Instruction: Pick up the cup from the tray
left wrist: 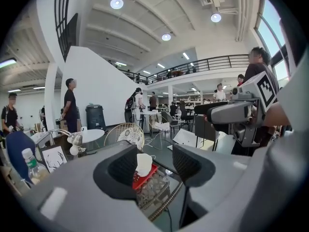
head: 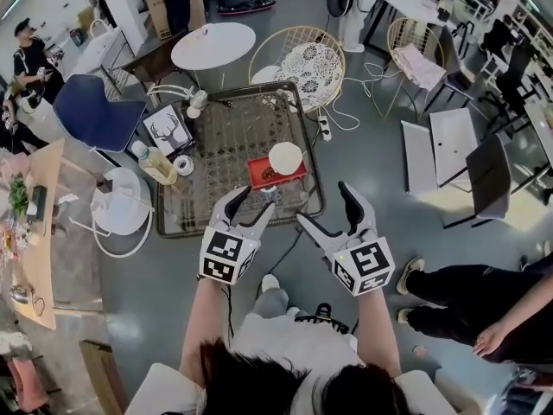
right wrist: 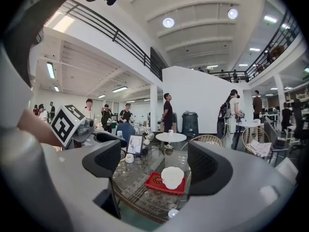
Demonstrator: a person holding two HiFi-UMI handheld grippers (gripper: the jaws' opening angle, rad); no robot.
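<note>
White round cup (head: 285,157) sits on a small red square tray (head: 262,176), at the near right of a glass-topped worktop (head: 216,137). Left tongs (head: 257,199) and right tongs (head: 322,202) hover short of it, both open and empty. One left jaw hides part of the cup, and a small dark item on the tray is too small to identify.

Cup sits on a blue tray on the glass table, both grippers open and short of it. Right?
No: the tray is red, not blue; the right gripper view shows it. The cup sits on it on the glass table, left gripper and right gripper open and short of it.
</note>
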